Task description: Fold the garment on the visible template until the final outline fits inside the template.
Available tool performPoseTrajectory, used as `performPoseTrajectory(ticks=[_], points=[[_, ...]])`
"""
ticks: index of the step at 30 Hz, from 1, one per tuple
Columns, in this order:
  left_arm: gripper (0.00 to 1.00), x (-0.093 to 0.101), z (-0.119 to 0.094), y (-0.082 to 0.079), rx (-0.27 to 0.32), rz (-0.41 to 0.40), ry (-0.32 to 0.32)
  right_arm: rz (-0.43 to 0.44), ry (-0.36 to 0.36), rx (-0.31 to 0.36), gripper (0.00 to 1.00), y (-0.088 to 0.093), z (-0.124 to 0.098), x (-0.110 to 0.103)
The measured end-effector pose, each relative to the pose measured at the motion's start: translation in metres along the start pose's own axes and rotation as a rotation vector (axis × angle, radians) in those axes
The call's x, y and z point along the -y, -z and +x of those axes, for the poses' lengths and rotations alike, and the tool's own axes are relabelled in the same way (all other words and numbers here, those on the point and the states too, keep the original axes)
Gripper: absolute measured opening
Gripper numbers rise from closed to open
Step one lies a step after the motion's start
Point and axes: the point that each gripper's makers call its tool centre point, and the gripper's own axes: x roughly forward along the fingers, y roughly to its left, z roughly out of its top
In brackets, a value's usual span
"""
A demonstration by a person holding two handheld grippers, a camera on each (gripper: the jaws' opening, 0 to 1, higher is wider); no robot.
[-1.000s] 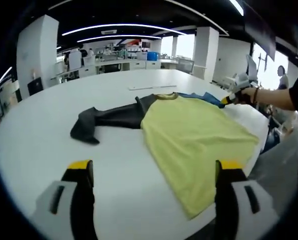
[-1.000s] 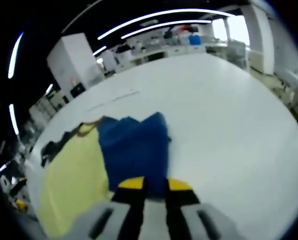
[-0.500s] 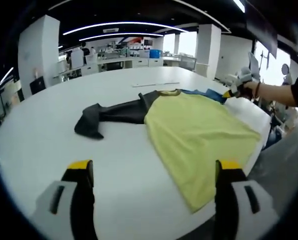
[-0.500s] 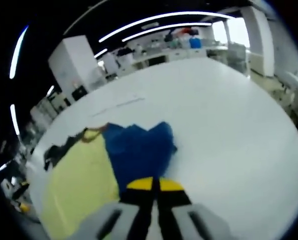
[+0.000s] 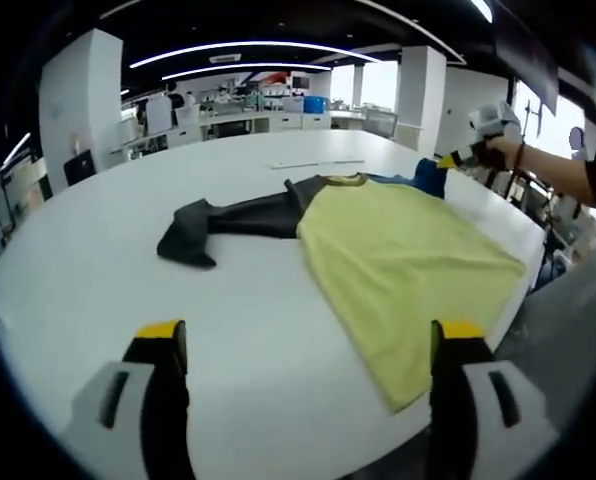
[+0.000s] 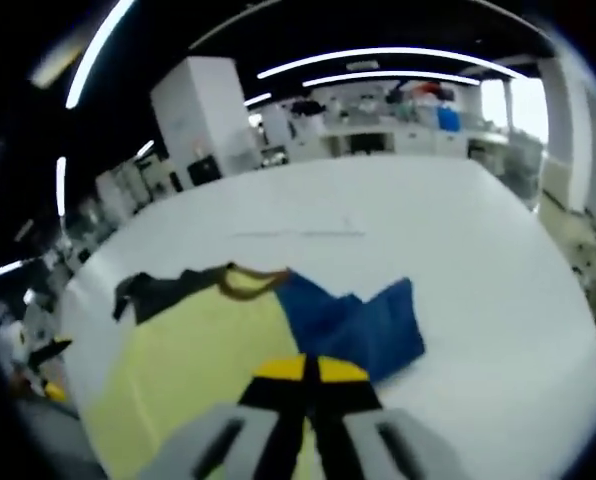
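A garment lies flat on the white table (image 5: 68,290): yellow body (image 5: 398,260), dark grey sleeve (image 5: 228,220) stretched to the left, blue sleeve (image 5: 428,176) at the far right. My left gripper (image 5: 310,335) hovers open over the near table, nothing between its jaws. In the left gripper view my right gripper (image 5: 448,158), held by a person's hand (image 5: 503,150), is shut on the blue sleeve and holds its end off the table. In the right gripper view the shut right gripper (image 6: 303,370) sits over the seam between the blue sleeve (image 6: 368,325) and the yellow body (image 6: 193,360); the grey sleeve (image 6: 163,285) lies beyond.
A thin pale strip (image 5: 313,164) lies on the table past the collar, also in the right gripper view (image 6: 298,233). The yellow hem reaches close to the table's right edge (image 5: 523,290). Desks and shelves (image 5: 248,105) stand far behind.
My right gripper has lifted the blue sleeve's end and drawn it toward the yellow body; its view has swung round. The left gripper stays open and barely moved.
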Motion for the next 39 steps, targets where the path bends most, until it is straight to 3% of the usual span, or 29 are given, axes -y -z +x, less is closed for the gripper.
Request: performPoseTrajectory(ticks=[8, 17, 23, 29, 33, 39], points=[[0.99, -0.001, -0.002, 0.002, -0.003, -0.008, -0.009, -0.133, -0.112, -0.058, 0.0, 0.01, 0.014, -0.049], [0.99, -0.002, -0.001, 0.004, -0.006, -0.009, -0.007, -0.21, -0.15, -0.177, 0.0, 0.06, 0.038, -0.07], [0.99, -0.005, -0.003, 0.008, -0.015, -0.013, -0.012, -0.232, -0.141, -0.203, 0.0, 0.074, 0.044, -0.062], [0.99, -0.006, -0.002, 0.008, -0.016, -0.012, -0.013, -0.161, -0.17, -0.2, 0.03, 0.081, 0.048, -0.059], [0.99, -0.012, -0.001, 0.011, -0.018, -0.01, -0.012, -0.148, -0.177, -0.19, 0.07, 0.079, 0.041, -0.059], [0.99, -0.006, -0.001, 0.005, 0.0, 0.001, -0.002, -0.142, -0.158, -0.145, 0.25, 0.058, 0.028, -0.045]])
